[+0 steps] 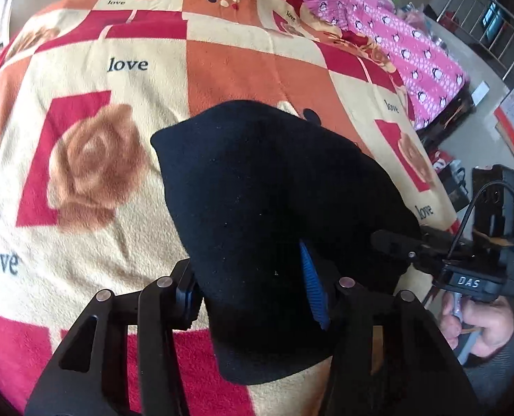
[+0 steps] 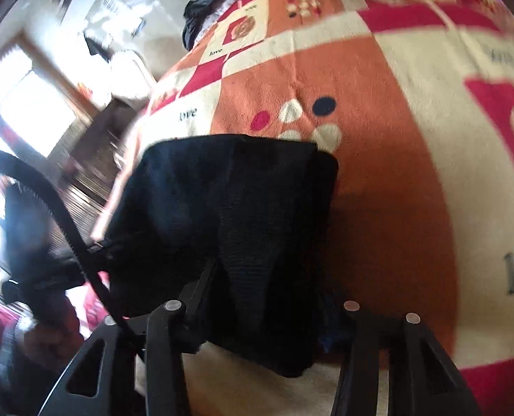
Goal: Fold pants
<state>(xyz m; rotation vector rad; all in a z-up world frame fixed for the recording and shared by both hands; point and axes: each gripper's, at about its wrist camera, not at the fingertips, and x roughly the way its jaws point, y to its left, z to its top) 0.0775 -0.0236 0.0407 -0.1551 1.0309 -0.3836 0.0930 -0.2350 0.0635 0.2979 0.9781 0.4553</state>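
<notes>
While black pants [image 1: 274, 190] drape between them, each hand-held gripper [image 1: 253, 294] pinches fabric.

Patchwork fleece blanket [image 1: 222, 69] with roses and "love" lettering, pink penguin-print fabric [image 1: 406, 38] beside it, metal rack [image 1: 492, 31] beyond.

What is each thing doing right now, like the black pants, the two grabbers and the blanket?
Black pants: folded into a bundle, lying on the blanket, near edge between both grippers' fingers.
Left gripper: jaws partly apart around the pants' edge; grip unclear.
Right gripper: jaws partly apart around the pants' edge; grip unclear.
Blanket: spread flat under the pants.
Pink penguin cloth: rumpled beside the blanket.
</notes>
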